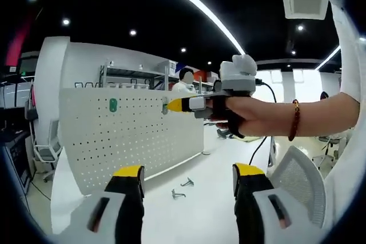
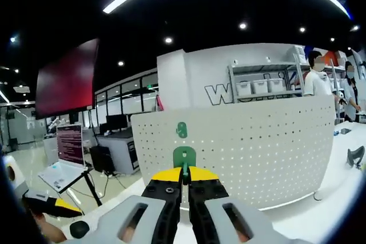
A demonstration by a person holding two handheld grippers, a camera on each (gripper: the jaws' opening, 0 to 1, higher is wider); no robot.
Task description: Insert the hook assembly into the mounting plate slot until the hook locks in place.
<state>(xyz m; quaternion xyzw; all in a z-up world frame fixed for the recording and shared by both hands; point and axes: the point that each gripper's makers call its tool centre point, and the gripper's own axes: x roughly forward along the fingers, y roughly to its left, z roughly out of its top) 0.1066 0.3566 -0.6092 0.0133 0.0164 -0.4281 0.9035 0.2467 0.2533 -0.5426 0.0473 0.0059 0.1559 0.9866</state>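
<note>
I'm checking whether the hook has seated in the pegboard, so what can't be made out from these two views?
- Right gripper view: the green hook is partly covered by the right gripper; its contact with the pegboard is hidden.
- Left gripper view: the right gripper tip at the pegboard is too small to show the hook.
- Left gripper view: the two loose hooks on the table are too small for detail.

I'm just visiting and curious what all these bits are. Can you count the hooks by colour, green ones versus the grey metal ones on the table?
Green hooks: 2, one mounted on the pegboard at, one pinched in the right gripper at.
Grey metal hooks: 2, lying on the table at and.
Total: 4 hooks.
</note>
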